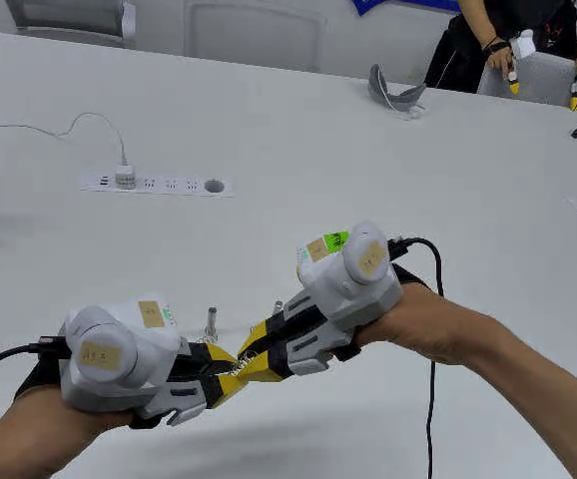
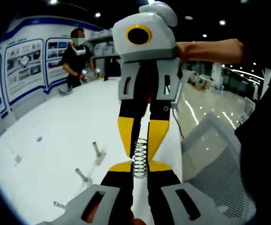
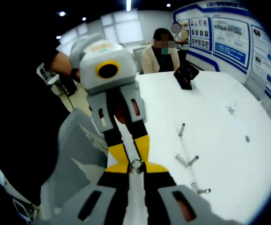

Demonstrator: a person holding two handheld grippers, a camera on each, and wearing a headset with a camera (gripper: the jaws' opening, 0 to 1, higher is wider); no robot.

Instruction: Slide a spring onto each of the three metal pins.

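The left gripper [image 1: 224,377] and right gripper [image 1: 256,357] meet tip to tip just above the table [image 1: 298,150]. Each has its jaws clenched on one end of a spring [image 2: 139,159] that spans the gap between them, near the pins. The main risk is the hand-over. If both let go together, the spring can drop and roll across the table. If one pulls while the other grips, it can stretch or kink. Pinched too hard, its coils could flatten and then bind on a pin. Brought to the bare pin [image 3: 181,130] at a slant, it may catch the tip and tip the pin over, if that pin stands loose. The count is three pins, three springs and two grippers. One spring is in the jaws. A second spring [image 3: 182,161] sits at the middle pin [image 3: 194,160] and a third spring [image 3: 194,186] at the near pin [image 3: 203,191]. Both seem threaded on, though they are too small to be sure.
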